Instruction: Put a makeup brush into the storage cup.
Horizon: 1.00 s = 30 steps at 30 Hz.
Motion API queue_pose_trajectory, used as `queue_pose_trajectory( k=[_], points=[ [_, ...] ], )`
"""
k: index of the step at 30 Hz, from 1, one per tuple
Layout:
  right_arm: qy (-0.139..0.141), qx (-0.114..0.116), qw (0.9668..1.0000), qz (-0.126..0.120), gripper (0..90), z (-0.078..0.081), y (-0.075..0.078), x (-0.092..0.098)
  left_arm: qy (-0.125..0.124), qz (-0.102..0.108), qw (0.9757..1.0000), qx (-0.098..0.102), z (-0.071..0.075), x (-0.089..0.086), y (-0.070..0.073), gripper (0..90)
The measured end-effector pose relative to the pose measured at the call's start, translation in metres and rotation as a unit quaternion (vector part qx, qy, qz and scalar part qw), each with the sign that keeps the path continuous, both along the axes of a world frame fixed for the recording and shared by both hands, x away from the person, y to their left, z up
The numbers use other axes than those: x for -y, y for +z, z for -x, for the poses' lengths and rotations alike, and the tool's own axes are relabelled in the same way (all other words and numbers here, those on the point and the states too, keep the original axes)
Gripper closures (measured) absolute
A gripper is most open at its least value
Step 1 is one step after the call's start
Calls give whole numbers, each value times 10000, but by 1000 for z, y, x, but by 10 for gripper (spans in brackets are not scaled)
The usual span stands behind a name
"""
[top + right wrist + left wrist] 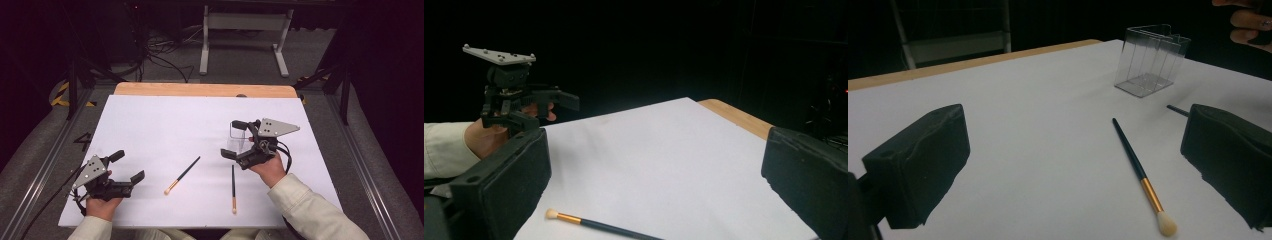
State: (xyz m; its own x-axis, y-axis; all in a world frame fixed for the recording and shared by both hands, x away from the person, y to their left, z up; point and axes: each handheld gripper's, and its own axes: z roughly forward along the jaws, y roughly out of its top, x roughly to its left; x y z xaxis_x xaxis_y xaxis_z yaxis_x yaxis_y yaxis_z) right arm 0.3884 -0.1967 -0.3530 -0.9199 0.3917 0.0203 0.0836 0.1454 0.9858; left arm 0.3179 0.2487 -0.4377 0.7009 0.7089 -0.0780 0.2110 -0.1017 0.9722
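Two slim black makeup brushes with gold ferrules and pale bristles lie on the white mat (165, 125). One brush (182, 175) (1140, 175) (594, 222) lies diagonally at the centre. The other brush (233, 189) (1175, 110) lies straight, to its right. A clear plastic box (237, 136) (1150, 60) stands upright right of centre. My right gripper (231, 139) (654, 165) is open and held over that box, with nothing between its jaws in its own view. My left gripper (126, 166) (1073, 150) (539, 110) is open and empty at the front left.
The mat covers a wooden table whose bare strip (205, 90) shows along the far edge. Beyond it stand a white metal frame (245, 30) and loose cables (160, 50) on the floor. A metal rail (45, 155) runs along the left side.
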Motion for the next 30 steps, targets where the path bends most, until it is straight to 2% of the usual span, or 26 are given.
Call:
queue_pose_trajectory(
  k=[5, 9, 11, 15, 19, 22, 24, 27, 29, 30],
  points=[
    [48, -5, 9999, -95, 0, -3, 3, -7, 1, 17, 10000, -39, 0, -1, -1, 3],
    [136, -11, 9999, -5, 0, -7, 4, -17, 17, 31, 10000, -34, 0, -2, 0, 3],
    [321, -115, 9990, 301, 0, -12, 5, -27, 20, 44, 10000, -41, 0, -2, -1, 3],
    [429, -227, 9955, 818, 0, -19, 8, -40, 43, 84, 9999, -37, 0, -2, -1, 3],
    [526, -210, 9894, 1341, 2, -23, 15, -52, 31, 82, 10000, -48, 0, -3, -1, 3],
    [578, -139, 9831, 1733, 2, -24, 18, -61, 40, 91, 9999, -59, 0, -4, -1, 3],
    [666, -186, 9776, 1990, 1, -25, 19, -66, 47, 109, 9999, -56, 0, -4, 0, 3],
    [960, -319, 9648, 2428, 2, -28, 20, -76, 60, 143, 9999, -55, 0, -5, -1, 3],
    [1017, -338, 9592, 2617, 3, -29, 21, -80, 58, 148, 9999, -65, 0, -5, -1, 3],
    [1024, -349, 9576, 2672, 3, -29, 21, -82, 50, 148, 9999, -75, 0, -5, -1, 3]
  ],
)
